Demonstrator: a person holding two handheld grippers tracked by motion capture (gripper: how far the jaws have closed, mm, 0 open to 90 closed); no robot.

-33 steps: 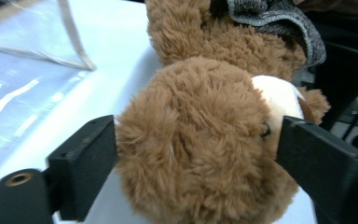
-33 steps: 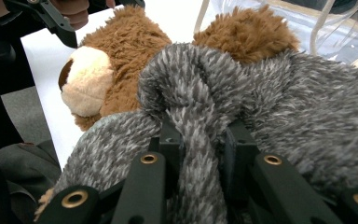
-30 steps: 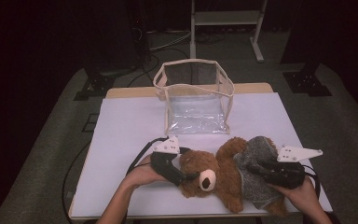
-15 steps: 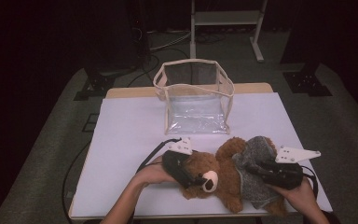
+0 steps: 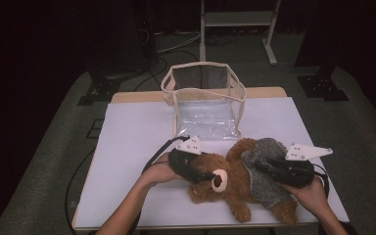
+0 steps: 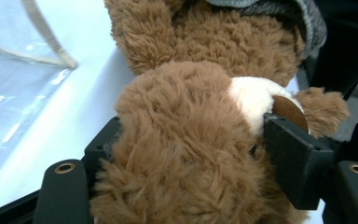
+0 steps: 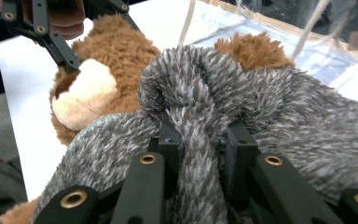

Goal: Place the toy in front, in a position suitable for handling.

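teddy bear: a brown plush teddy bear (image 5: 230, 183) lies on its back on the white table (image 5: 127, 147), at the near edge, head toward the person's left, legs toward the right.
sweater: a grey knitted sweater (image 5: 264, 171) covers the bear's body (its fuzzy fold bunches up in the right gripper view).
left gripper: the left gripper (image 5: 206, 176) sits at the bear's head; its jaws have just been closing, and in the left gripper view the pads press into the fur on either side of the head (image 6: 182, 154), so it is clamped on the head.
right gripper: the right gripper (image 5: 263, 167) lies over the bear's body, jaws drawn close together and pinching a fold of the sweater (image 7: 200, 154) between them.
bag: a clear plastic bag (image 5: 204, 100) with beige trim stands upright and open behind the bear, near its raised arm but apart from it.
hands: the left hand (image 5: 164, 171) and the right hand (image 5: 308, 191) come in from the near edge, each wrapped around its gripper.
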